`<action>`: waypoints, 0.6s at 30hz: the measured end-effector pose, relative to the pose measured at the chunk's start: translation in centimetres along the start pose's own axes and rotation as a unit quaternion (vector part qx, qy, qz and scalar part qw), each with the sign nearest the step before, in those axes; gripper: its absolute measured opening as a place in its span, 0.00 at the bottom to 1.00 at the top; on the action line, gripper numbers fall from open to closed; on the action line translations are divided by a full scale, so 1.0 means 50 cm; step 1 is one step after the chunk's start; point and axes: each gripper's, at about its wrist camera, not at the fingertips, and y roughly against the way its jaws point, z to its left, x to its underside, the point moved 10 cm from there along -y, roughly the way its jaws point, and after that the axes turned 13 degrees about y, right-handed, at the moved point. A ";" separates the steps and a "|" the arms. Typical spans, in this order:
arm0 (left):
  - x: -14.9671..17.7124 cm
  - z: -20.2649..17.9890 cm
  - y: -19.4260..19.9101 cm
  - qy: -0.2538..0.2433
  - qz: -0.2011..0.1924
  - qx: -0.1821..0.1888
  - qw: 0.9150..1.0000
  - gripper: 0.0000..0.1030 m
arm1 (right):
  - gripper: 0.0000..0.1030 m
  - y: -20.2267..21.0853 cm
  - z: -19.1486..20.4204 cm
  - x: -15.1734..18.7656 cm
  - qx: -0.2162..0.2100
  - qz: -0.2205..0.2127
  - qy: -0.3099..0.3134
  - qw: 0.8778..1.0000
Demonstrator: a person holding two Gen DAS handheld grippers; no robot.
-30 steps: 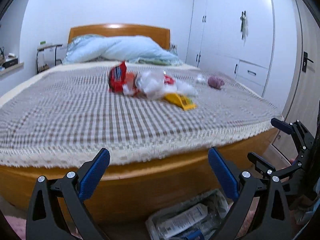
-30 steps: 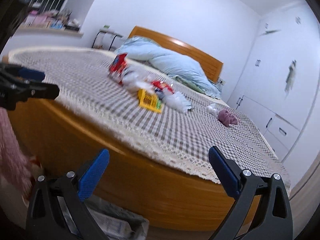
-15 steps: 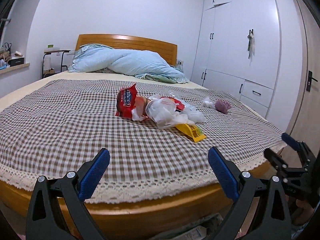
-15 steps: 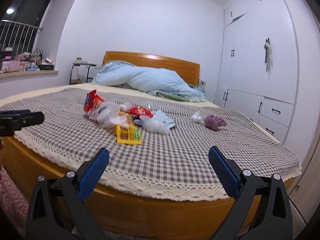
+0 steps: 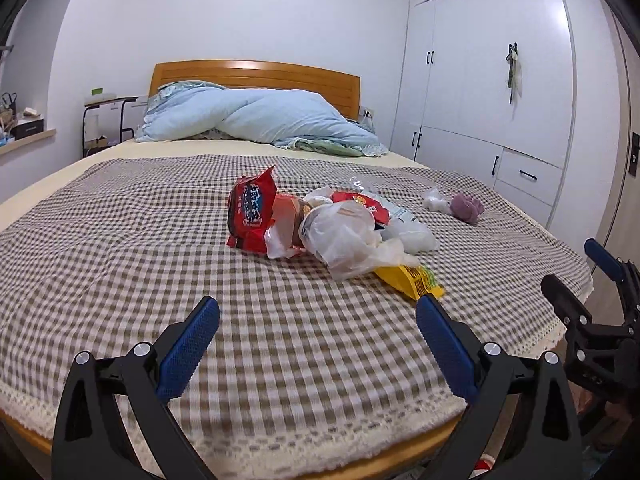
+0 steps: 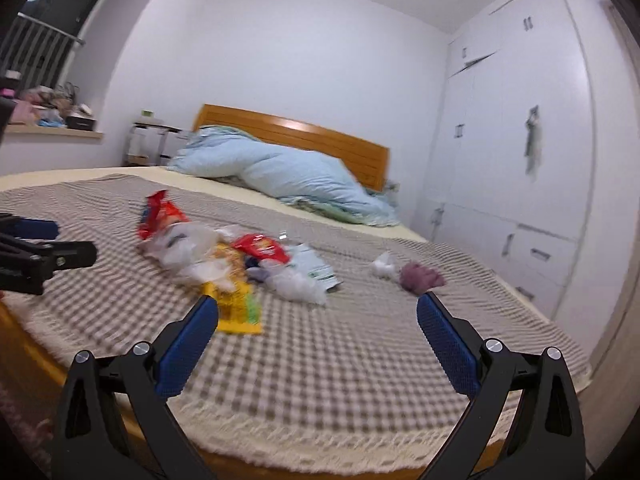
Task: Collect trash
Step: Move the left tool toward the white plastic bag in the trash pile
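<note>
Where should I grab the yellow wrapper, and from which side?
Take the yellow wrapper by its free near end, coming from the foot of the bed with the open right tool. It lies flat, and its far end is tucked under the white bag.

My right wrist view is motion-blurred, smearing the trash pile (image 6: 224, 264); my yellow wrapper (image 5: 412, 280) lies half hidden under the white plastic bag (image 5: 344, 236).

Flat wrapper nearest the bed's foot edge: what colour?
Yellow with green print: flat plastic wrapper; sharpest in the left wrist view.
</note>
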 end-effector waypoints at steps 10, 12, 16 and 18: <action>-0.064 0.007 -0.051 0.012 -0.013 -0.005 1.000 0.93 | 0.92 -0.070 0.005 -0.055 -0.019 -0.020 -0.019 0.999; -0.072 0.007 -0.063 0.014 -0.011 -0.004 1.000 0.93 | 0.92 -0.084 -0.002 -0.063 -0.017 -0.019 -0.023 0.999; -0.082 0.000 -0.090 0.030 0.002 0.003 1.000 0.93 | 0.92 -0.117 -0.018 -0.070 -0.014 -0.005 -0.033 0.999; -0.085 -0.003 -0.106 0.035 0.010 0.000 0.999 0.93 | 0.92 -0.136 -0.027 -0.072 -0.011 0.002 -0.038 0.999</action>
